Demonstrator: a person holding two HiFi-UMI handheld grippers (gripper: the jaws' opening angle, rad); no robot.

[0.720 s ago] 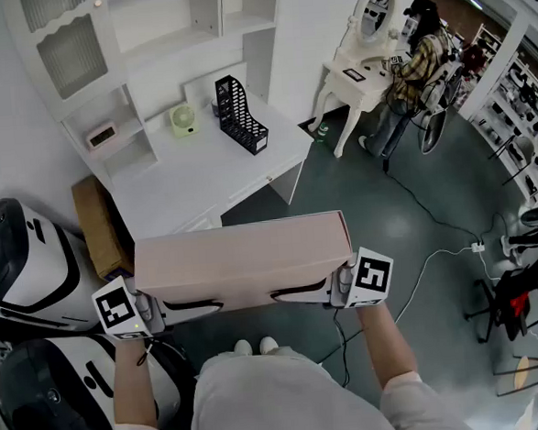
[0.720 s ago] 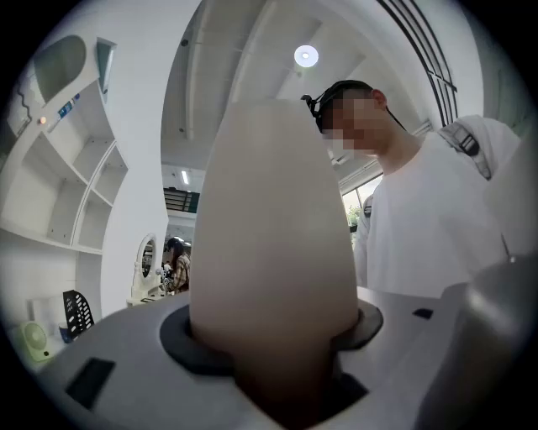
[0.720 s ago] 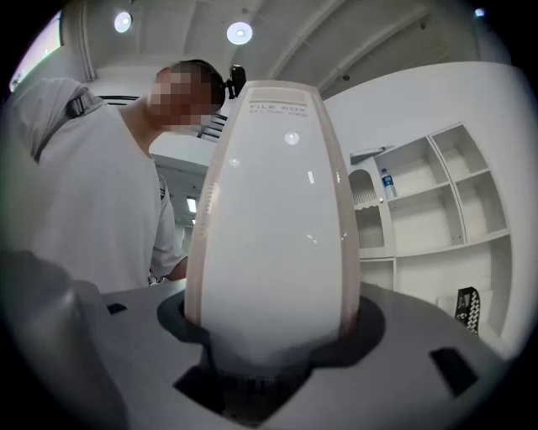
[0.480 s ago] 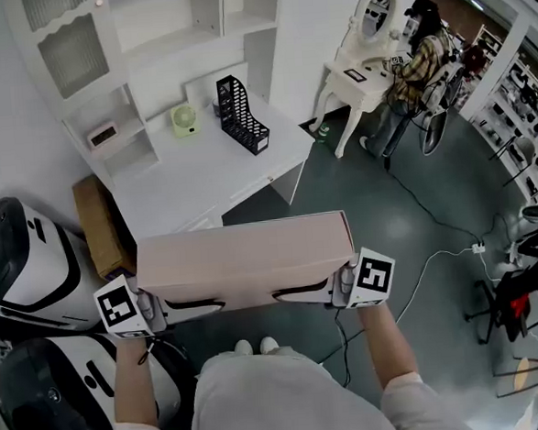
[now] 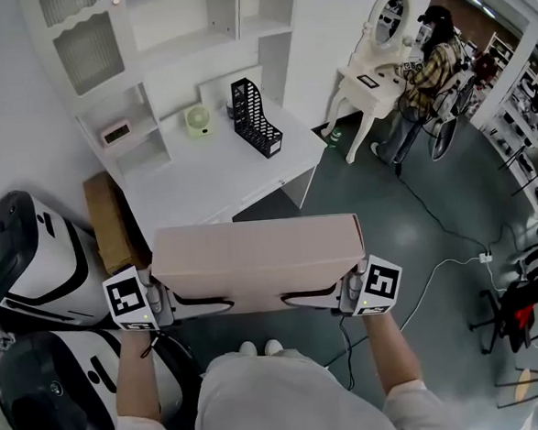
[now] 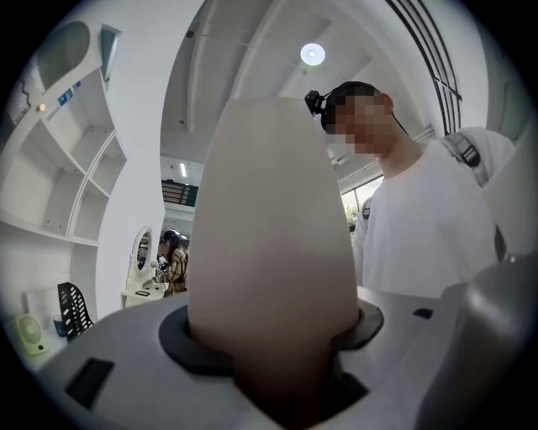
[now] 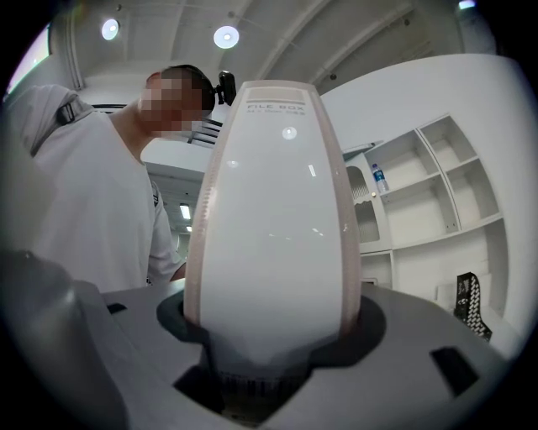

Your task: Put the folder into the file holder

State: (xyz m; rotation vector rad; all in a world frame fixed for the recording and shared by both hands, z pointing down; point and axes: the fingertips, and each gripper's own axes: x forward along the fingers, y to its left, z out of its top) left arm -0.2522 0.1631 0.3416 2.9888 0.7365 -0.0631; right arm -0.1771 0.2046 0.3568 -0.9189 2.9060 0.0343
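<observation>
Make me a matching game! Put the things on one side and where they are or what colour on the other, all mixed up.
Things:
1 folder
2 file holder
3 small fan
4 cardboard box

Matches:
a on the floor beside the desk
b black mesh, standing on the desk
c gripped at its ends by the left gripper and right gripper
d pale green, at the desk's back

Pairs: 1-c, 2-b, 3-d, 4-a

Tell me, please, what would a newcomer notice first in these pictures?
The big pale pink folder is held level in front of the person, with the left hand-held gripper clamped on one end and the right hand-held gripper on the other. Next comes the black file holder, standing on the white desk ahead.
</observation>
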